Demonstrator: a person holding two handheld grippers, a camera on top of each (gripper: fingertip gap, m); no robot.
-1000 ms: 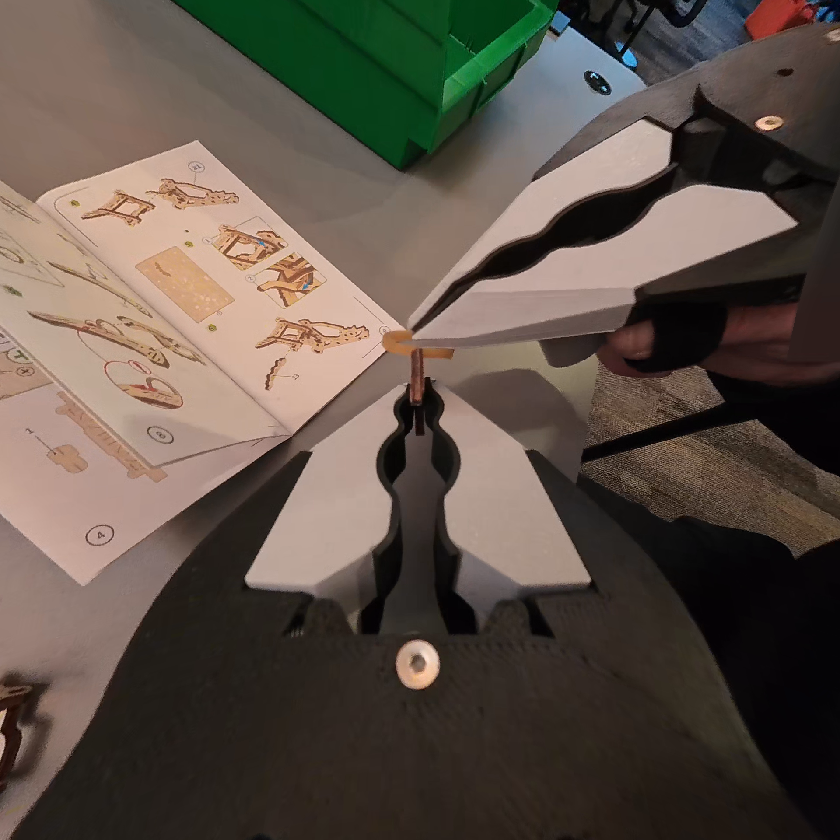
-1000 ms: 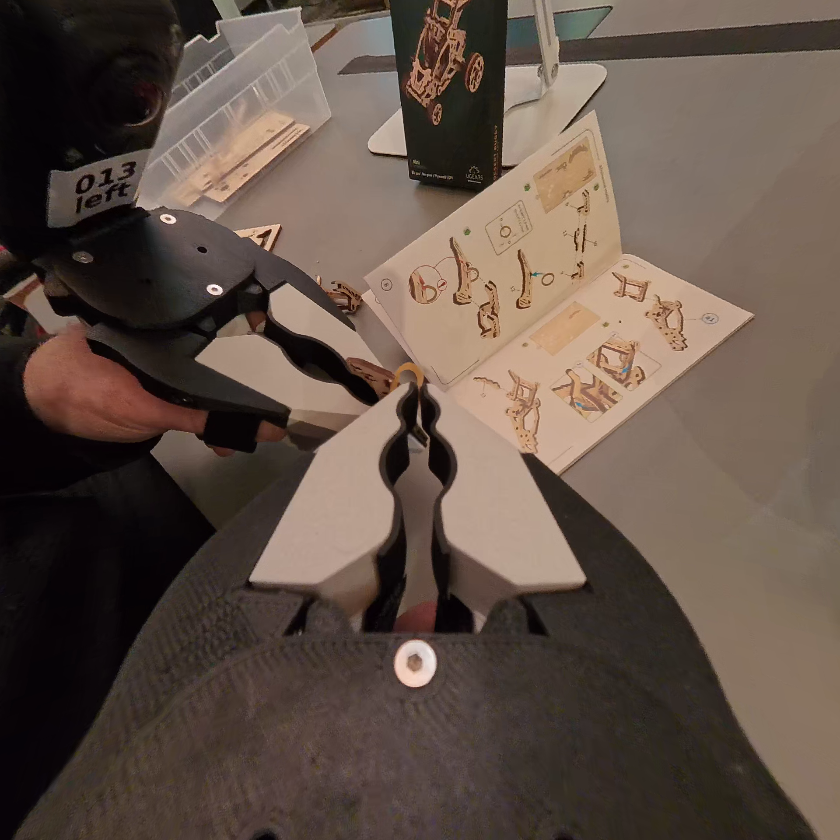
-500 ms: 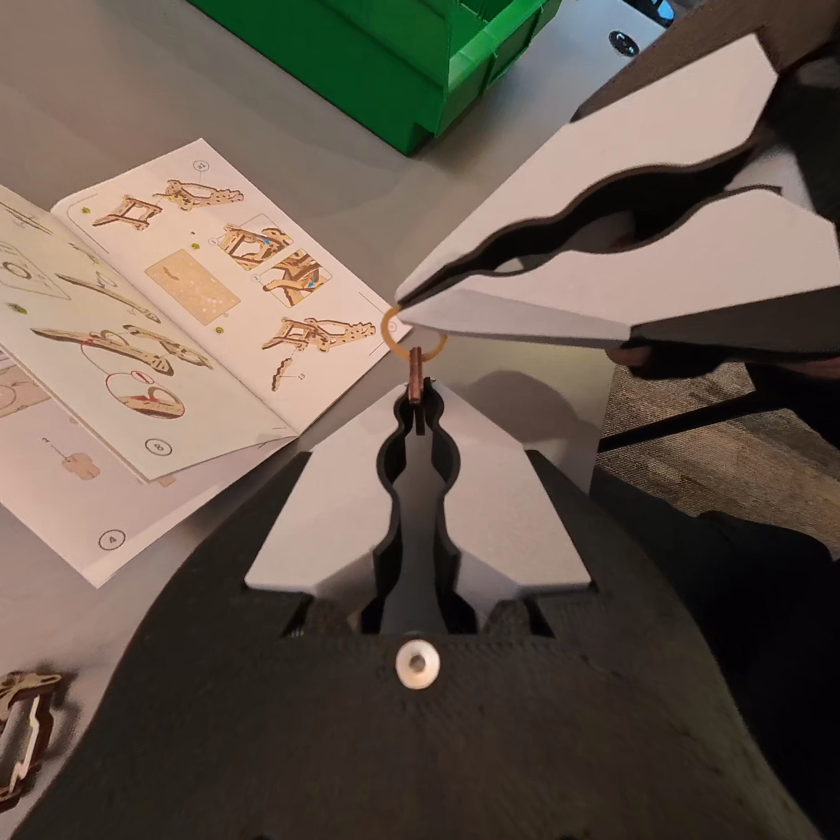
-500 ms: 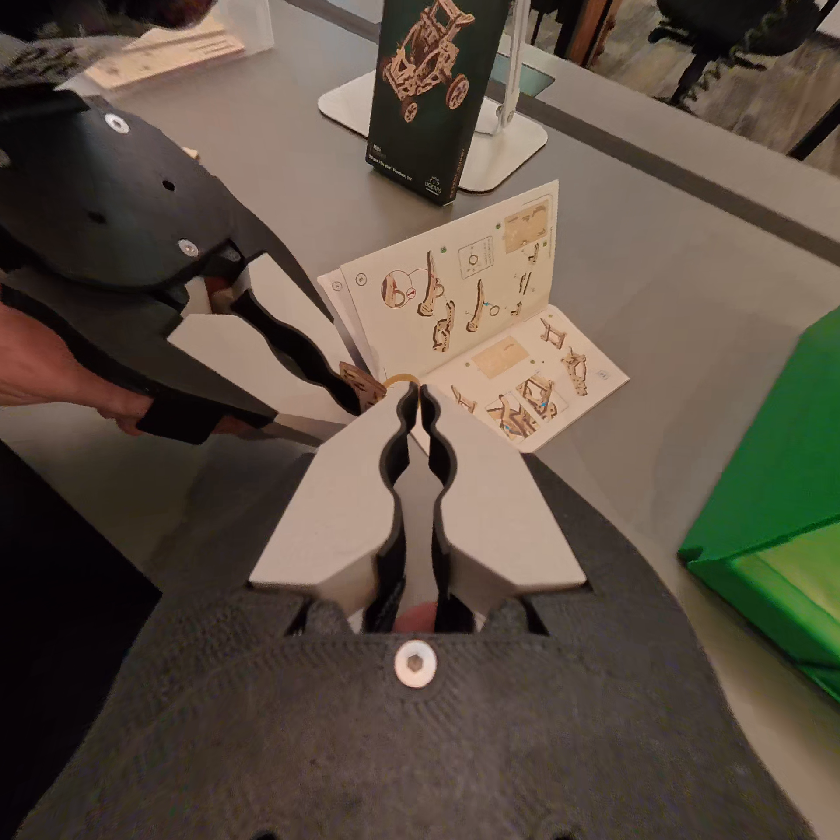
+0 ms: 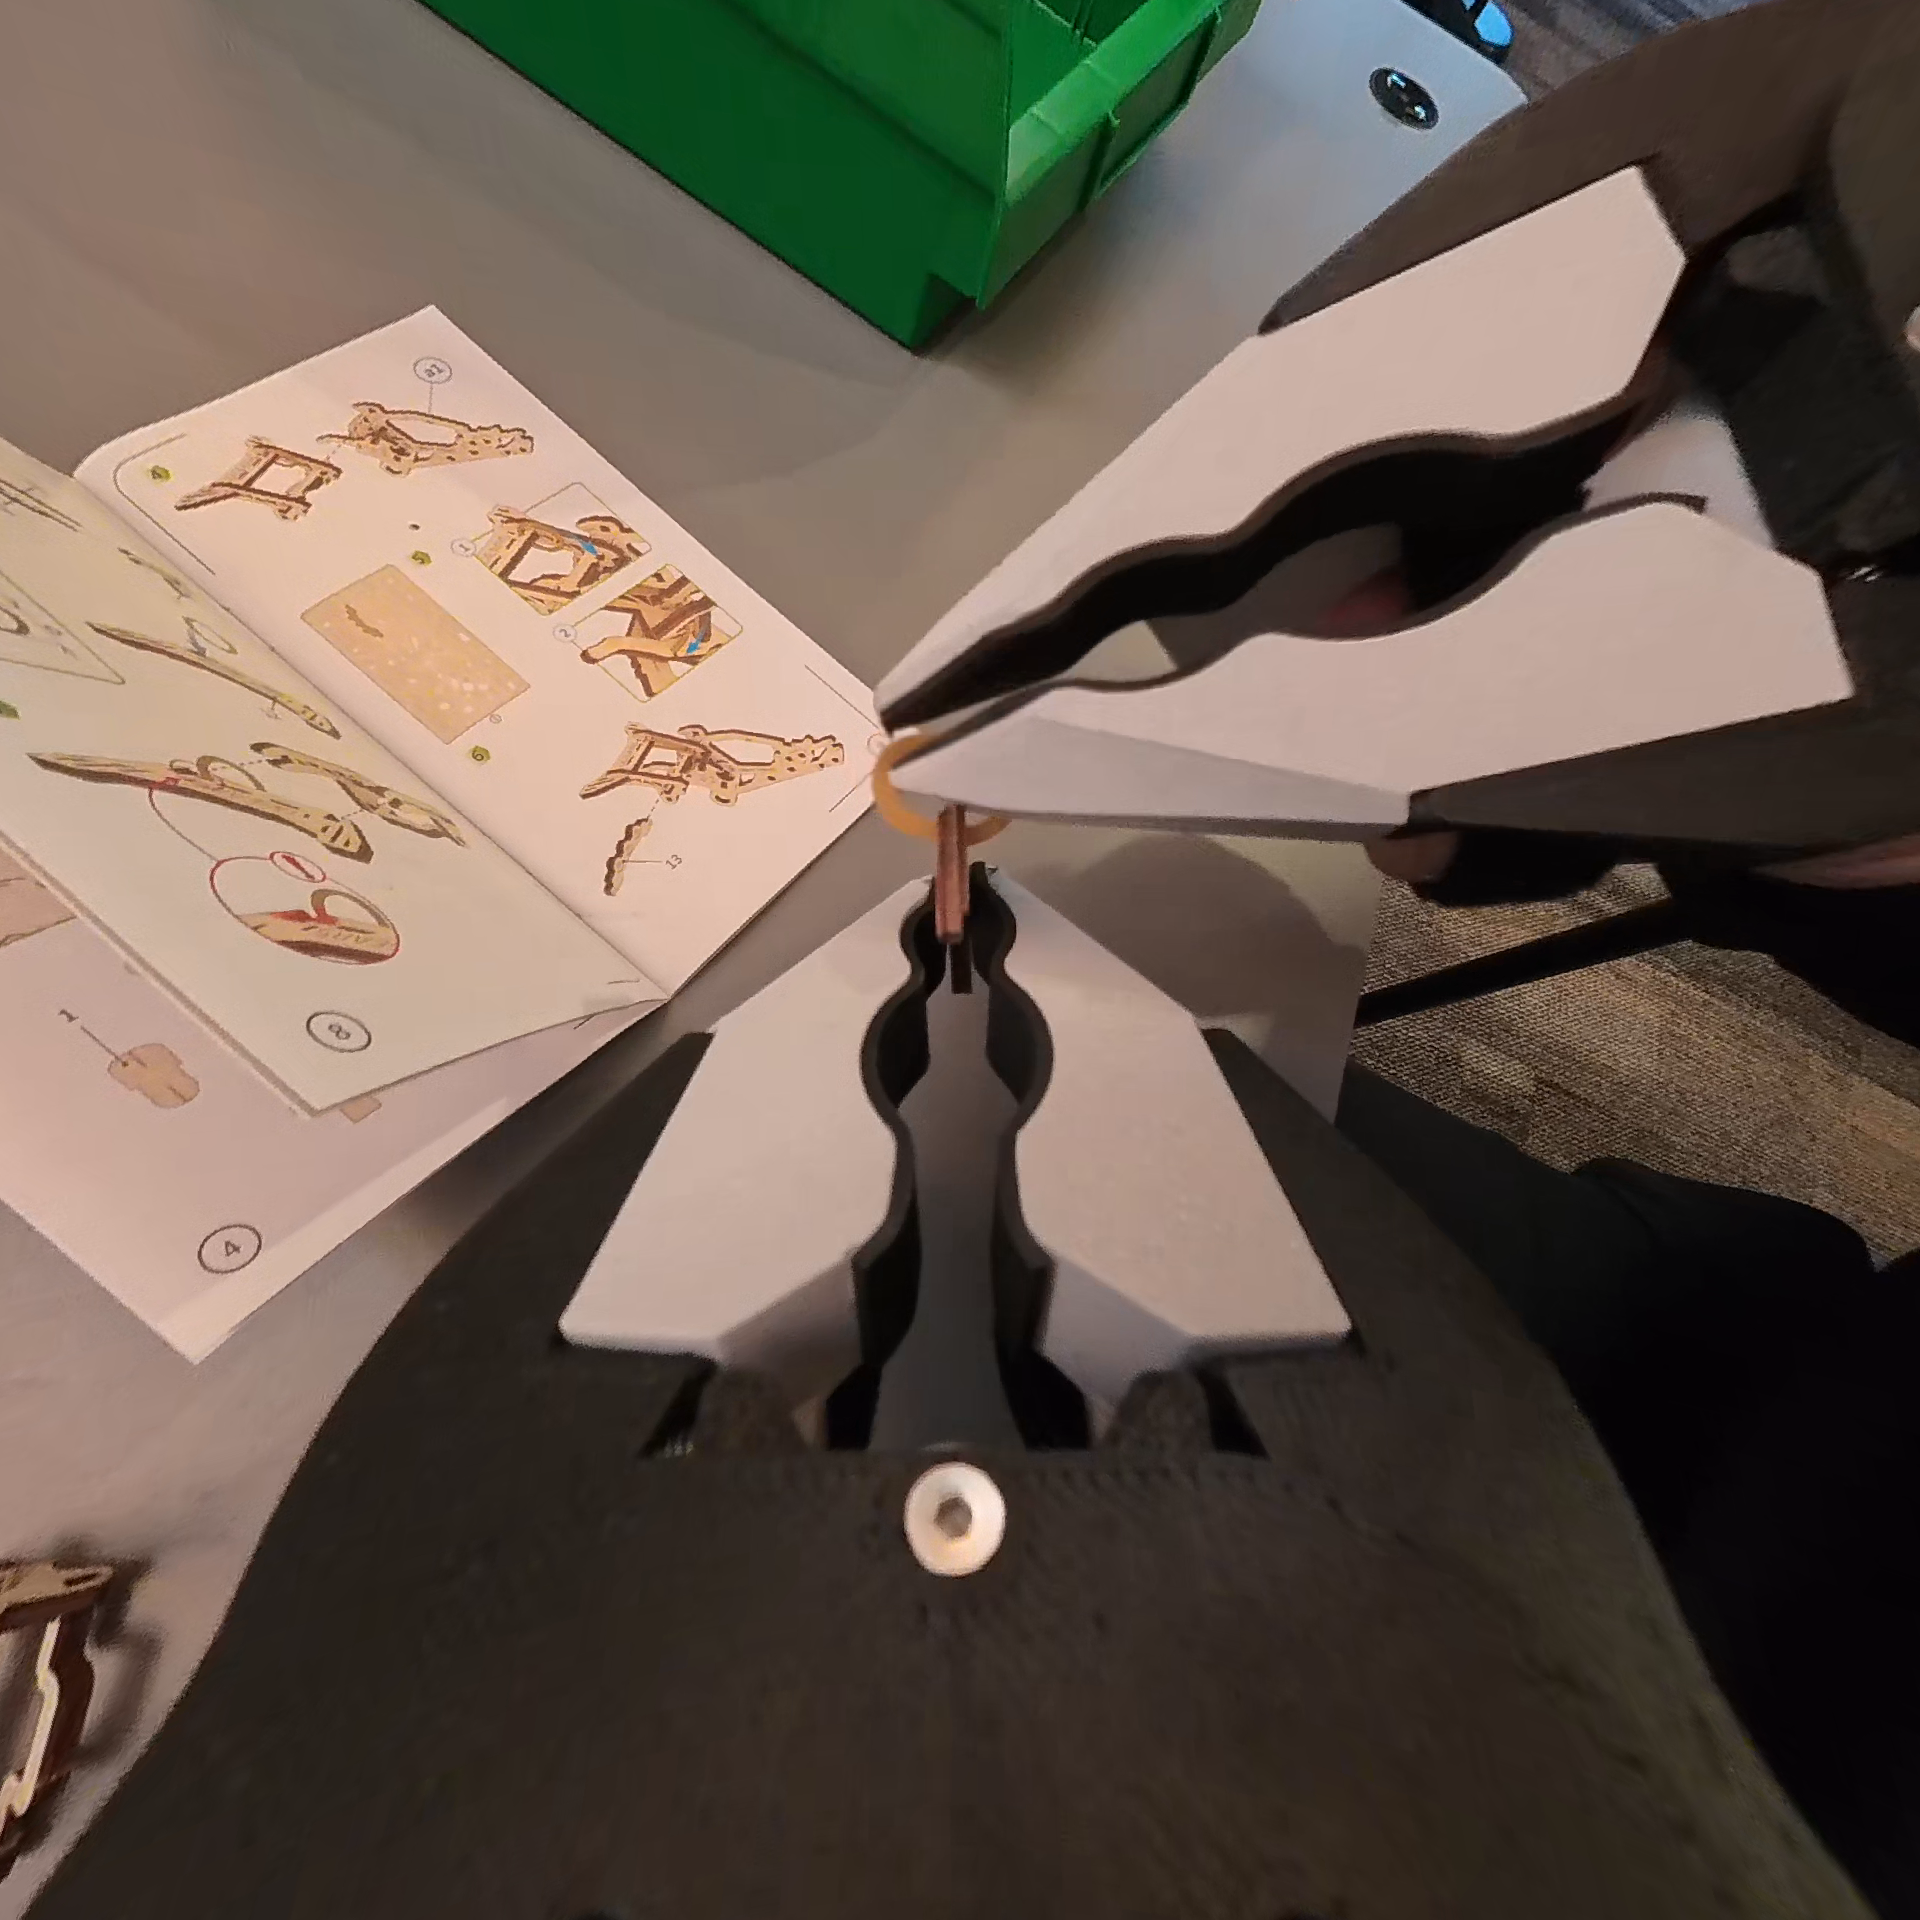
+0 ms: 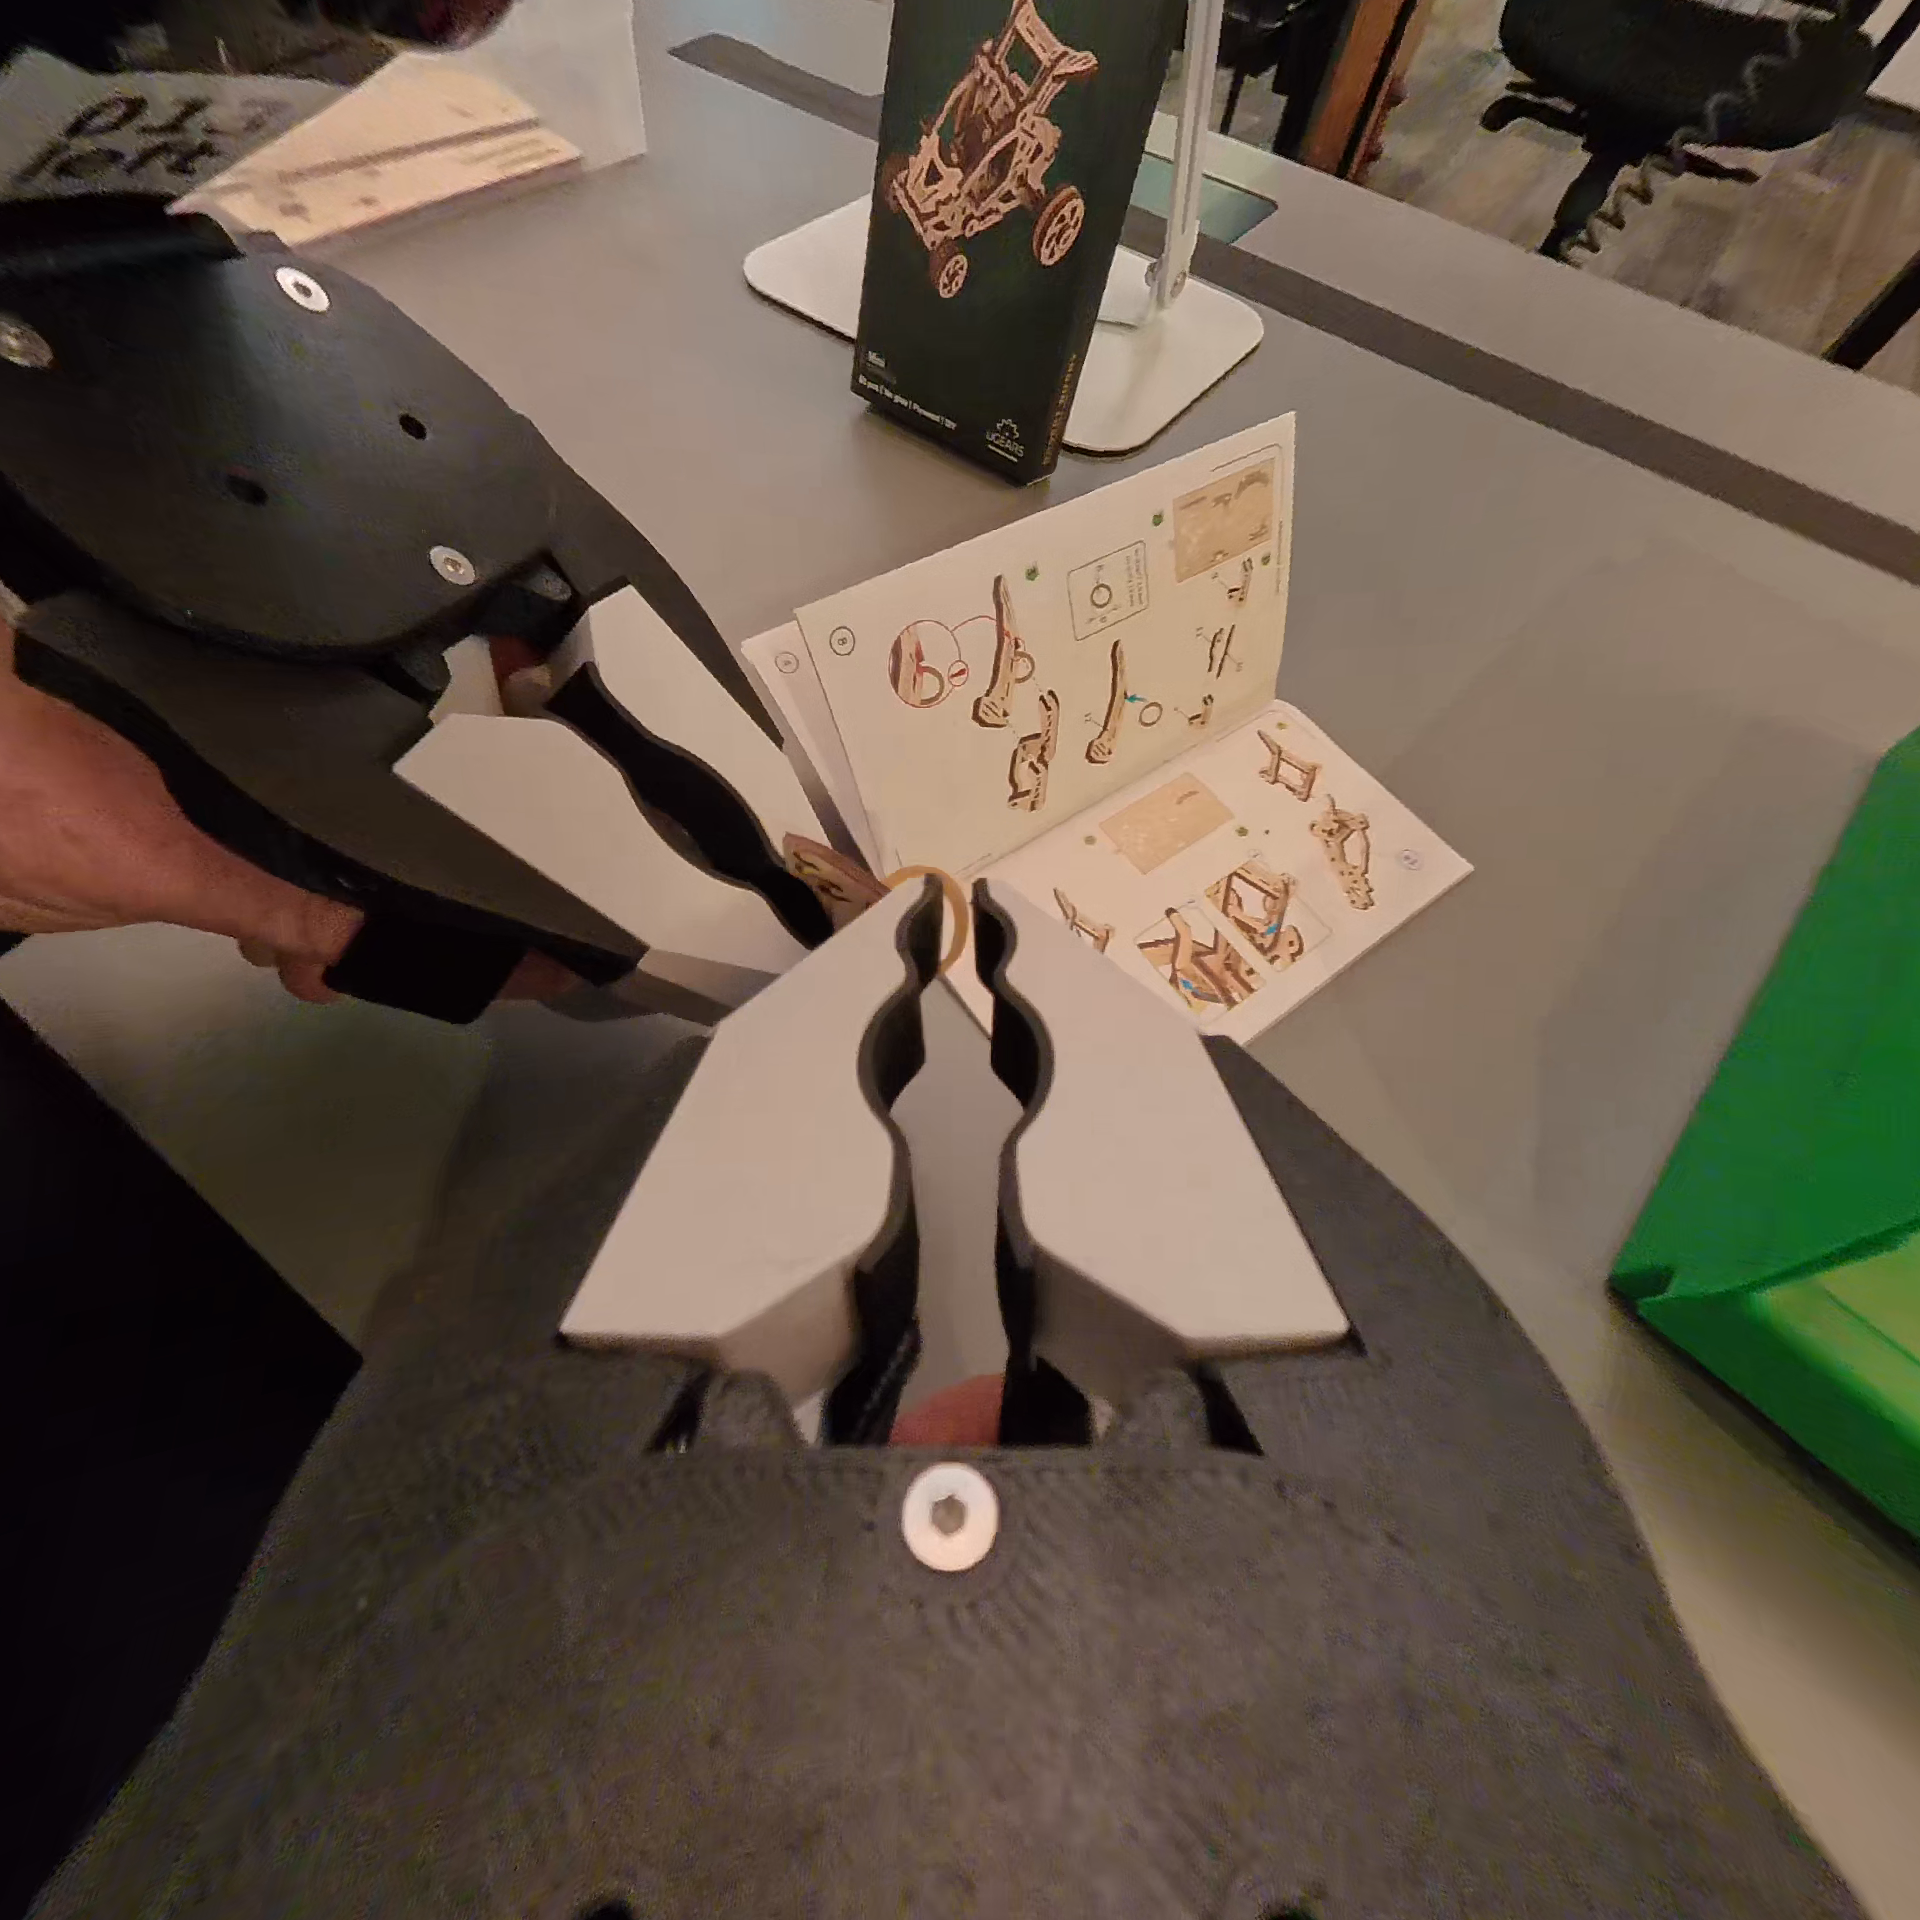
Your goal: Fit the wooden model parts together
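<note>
My left gripper (image 5: 956,883) is shut on a thin wooden part (image 5: 948,894), seen edge-on and pointing up out of the fingertips. A yellow elastic ring (image 5: 896,805) is looped around the top of this part. My right gripper (image 6: 951,899) comes in from the right in the left wrist view (image 5: 896,727). Its tips stand slightly apart. The ring (image 6: 954,935) lies between them against the left finger (image 6: 914,914), and the right pad is clear of it. In the right wrist view the left gripper (image 6: 821,925) holds the wooden part (image 6: 821,868) just left of my tips.
An open instruction booklet (image 5: 364,727) lies on the grey table (image 6: 1558,623) behind the grippers. A green bin (image 5: 883,135) stands beyond it. A dark model box (image 6: 997,229) and a white stand base (image 6: 1174,343) are farther back. A loose wooden piece (image 5: 42,1683) lies near left. Left tips to right tips: about 4 cm.
The right gripper was shut on the elastic ring and has now parted its tips a little. The ring stays around the wooden part. Both grippers have barely shifted.
</note>
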